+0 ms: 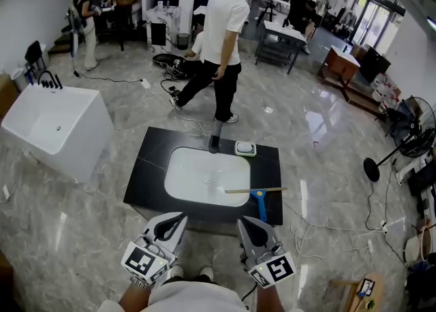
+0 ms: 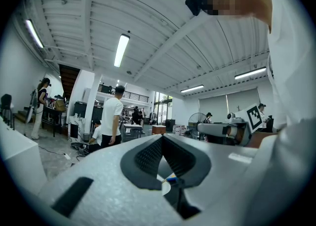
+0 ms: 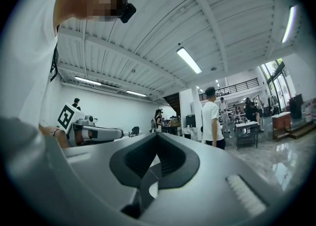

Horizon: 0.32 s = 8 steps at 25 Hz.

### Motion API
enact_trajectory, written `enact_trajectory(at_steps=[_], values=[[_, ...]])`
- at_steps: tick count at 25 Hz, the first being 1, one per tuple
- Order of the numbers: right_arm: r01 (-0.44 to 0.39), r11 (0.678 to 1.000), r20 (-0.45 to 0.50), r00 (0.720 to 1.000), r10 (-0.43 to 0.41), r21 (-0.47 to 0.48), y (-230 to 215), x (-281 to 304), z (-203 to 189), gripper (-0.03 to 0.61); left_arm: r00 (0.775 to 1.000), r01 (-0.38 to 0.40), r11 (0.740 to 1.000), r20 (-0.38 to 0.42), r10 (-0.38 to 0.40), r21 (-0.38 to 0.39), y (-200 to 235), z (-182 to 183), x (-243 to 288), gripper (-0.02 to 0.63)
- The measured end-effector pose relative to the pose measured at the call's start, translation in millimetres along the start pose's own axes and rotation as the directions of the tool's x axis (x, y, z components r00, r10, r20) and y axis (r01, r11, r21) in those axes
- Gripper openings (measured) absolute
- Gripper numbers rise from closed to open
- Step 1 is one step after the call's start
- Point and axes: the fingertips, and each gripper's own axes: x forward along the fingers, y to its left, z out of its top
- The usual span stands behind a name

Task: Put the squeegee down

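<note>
We find the squeegee [image 1: 257,192] already lying down. Its long pale blade rests across the right rim of the white basin [image 1: 197,176], and its blue handle points toward us over the black desk [image 1: 151,167] that the basin is sunk into. Laid flat like that, bridging rim and desk, it has nothing to tip or roll from, so we judge the task's one step done.

Neither tool touches it. The left gripper [image 1: 177,220] and the right gripper [image 1: 248,225] hang side by side at the near edge of the desk, apart from the squeegee, pointing level rather than down at it. In each gripper's own view the fingers are pressed together at the tips with nothing between them. Only a sliver of basin shows through the gap behind the left pair. We read that as a resting pose: empty, closed, and held clear so the squeegee lies undisturbed.

Further out, a faucet [image 1: 215,137] stands at the far rim with a small green-and-white dish [image 1: 245,148] beside it. The desk sits low on the marble floor [image 1: 306,127], and a person in a white shirt [image 1: 226,24] stands beyond it.
</note>
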Motion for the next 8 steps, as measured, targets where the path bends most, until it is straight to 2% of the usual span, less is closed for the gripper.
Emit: enact_trajectory(at_steps=[8], values=[[0.004,1.0,-0.008,1.0,-0.004,-0.002,-2.5,-1.6,-4.7,0.011,1.0,-0.001,1.0,-0.005,0.001,-0.001,-0.4,-3.7,1.8,0.003]])
